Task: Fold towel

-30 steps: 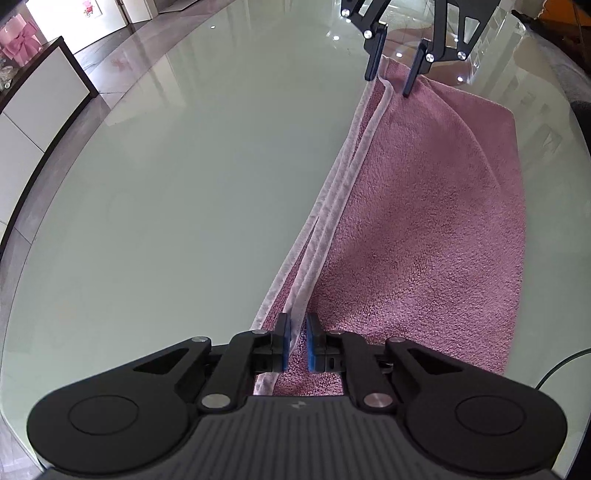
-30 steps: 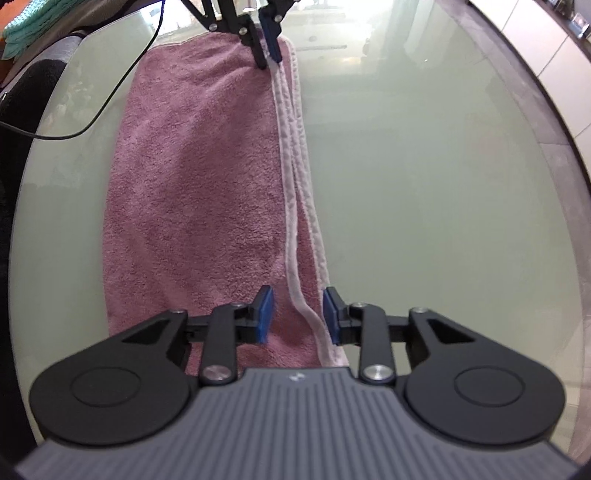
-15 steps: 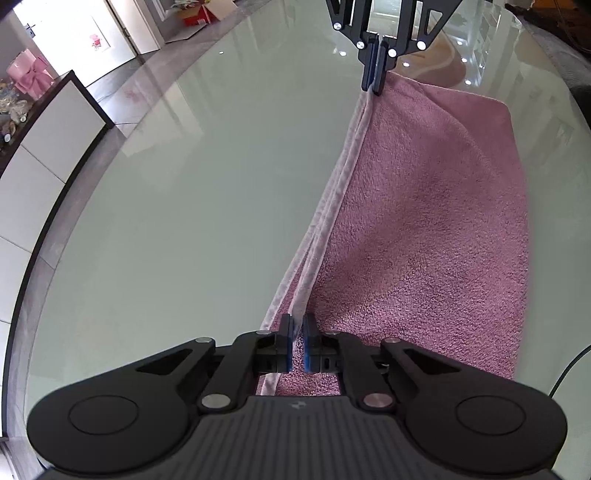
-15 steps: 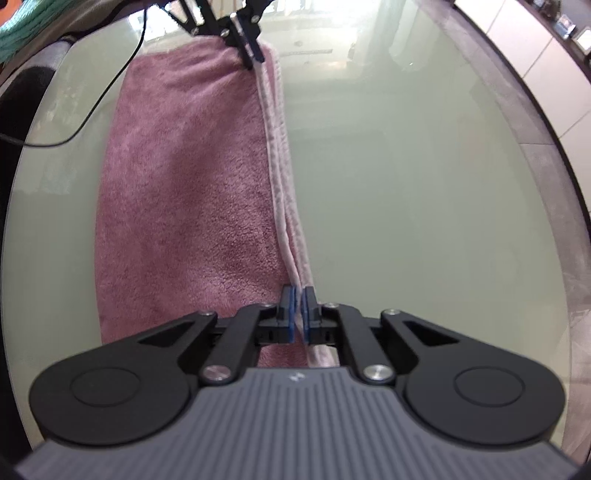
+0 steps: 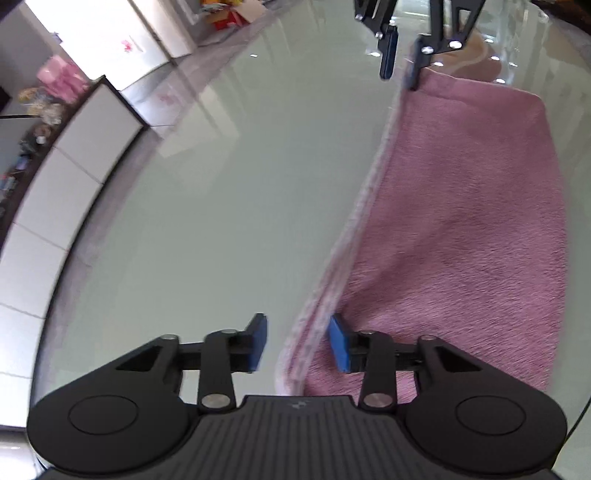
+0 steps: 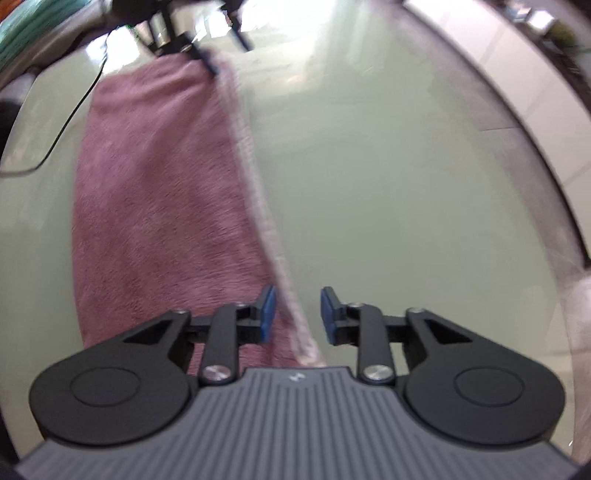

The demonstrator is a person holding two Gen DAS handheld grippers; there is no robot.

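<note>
A pink towel [image 5: 461, 229], folded in half lengthwise, lies flat on the pale green glass table [image 5: 221, 206]. Its pale hemmed edges run along its left side in the left wrist view. My left gripper [image 5: 297, 343] is open, its jaws straddling the near end of the hems. My right gripper [image 5: 400, 62] shows open at the towel's far corner. In the right wrist view the towel [image 6: 166, 206] lies left of centre, and my right gripper [image 6: 297, 314] is open over the hem at its near corner. The left gripper [image 6: 210, 62] shows blurred at the far end.
A black cable [image 6: 70, 114] lies on the table left of the towel in the right wrist view. White cabinets [image 5: 55, 199] stand beyond the table's left rim. A teal cloth [image 6: 22, 33] sits off the table at far left.
Both grippers were shut on the towel's hem half a second ago. Now both have opened and let go, and the towel lies flat. Both views are blurred by motion.
</note>
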